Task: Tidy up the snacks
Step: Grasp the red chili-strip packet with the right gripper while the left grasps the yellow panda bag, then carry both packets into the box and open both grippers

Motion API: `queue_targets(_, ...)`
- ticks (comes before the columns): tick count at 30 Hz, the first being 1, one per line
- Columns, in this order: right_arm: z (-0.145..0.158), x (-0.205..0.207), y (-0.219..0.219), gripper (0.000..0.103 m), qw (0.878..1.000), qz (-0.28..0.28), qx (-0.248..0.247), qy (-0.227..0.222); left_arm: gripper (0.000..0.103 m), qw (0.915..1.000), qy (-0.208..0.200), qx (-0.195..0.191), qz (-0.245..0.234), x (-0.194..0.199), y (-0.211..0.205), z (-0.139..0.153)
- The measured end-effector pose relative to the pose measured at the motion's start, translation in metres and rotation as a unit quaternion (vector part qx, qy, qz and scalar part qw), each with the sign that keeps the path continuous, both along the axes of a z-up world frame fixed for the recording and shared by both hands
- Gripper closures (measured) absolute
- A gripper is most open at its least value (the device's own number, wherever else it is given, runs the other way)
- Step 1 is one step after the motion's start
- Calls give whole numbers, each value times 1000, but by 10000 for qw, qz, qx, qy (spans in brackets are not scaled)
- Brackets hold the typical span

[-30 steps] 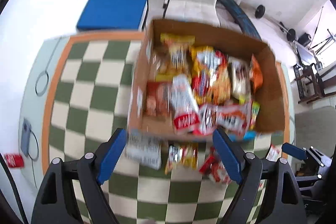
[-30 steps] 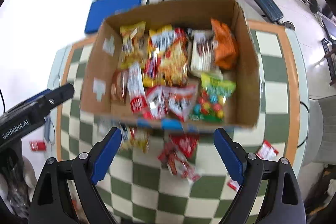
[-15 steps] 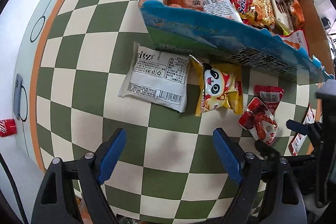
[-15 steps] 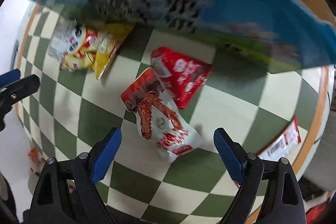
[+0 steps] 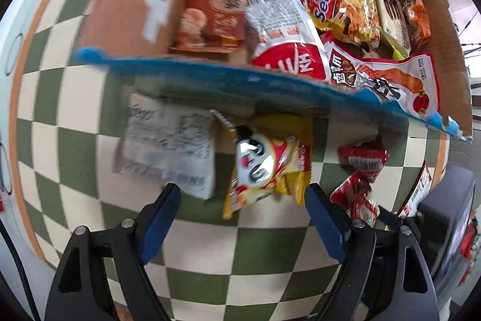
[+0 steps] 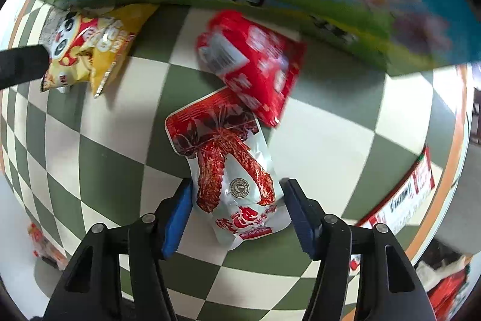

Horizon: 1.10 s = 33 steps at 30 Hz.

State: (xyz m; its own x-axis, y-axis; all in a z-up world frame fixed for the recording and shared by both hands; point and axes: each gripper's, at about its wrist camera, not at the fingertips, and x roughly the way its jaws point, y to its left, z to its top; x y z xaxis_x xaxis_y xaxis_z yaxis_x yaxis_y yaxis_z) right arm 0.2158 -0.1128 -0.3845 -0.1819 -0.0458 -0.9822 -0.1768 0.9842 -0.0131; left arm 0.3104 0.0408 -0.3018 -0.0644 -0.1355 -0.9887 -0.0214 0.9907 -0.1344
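A green-and-cream checkered table (image 5: 75, 98) with an orange border carries a cardboard box (image 5: 126, 8) of snacks, and beside it a white packet (image 5: 168, 152), a panda bag (image 5: 264, 164), and two red packets (image 6: 255, 62) (image 6: 231, 167).

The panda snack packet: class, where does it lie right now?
In the left wrist view, the panda packet lies on the checkered table just before the box, between the white packet and red packets.

A table (image 5: 75, 98) topped in green-and-cream checks with an orange border fills both views, pale floor (image 6: 18, 270) beyond its edge
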Motion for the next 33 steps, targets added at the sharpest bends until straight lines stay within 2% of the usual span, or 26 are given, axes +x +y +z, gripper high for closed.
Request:
queue_targets(5, -3, -10, -19, 40, 9997, -238, 66, 27, 21, 9995, 285, -159, 43, 12, -7, -27)
queue_targets(6, -3, -11, -21, 40, 9996, -267, 69, 26, 39, 9994, 286, -156, 63, 13, -7, -29)
queue_targets(7, -2, -11, -22, 41, 9996, -290, 72, 26, 46, 9992, 314, -225, 72, 13, -8, -32)
queue_targets(8, -3, -12, -24, 41, 9995, -302, 82, 30, 50, 9989, 353, -291, 71, 12, -9, -33)
queue_targets(12, -1, -14, -29, 43, 9994, -339, 89, -17, 59, 9999, 87, -24, -95, 2, -16, -25)
queue_targets(23, 17, -15, -39, 45, 9982, -430, 392, -165, 61, 9997, -77, 69, -232, -49, -19, -5)
queue_targets(33, 71, -18, -73, 45, 9922, -647, 962, -458, 61, 9971, -576, -210, -450, -82, -38, 55)
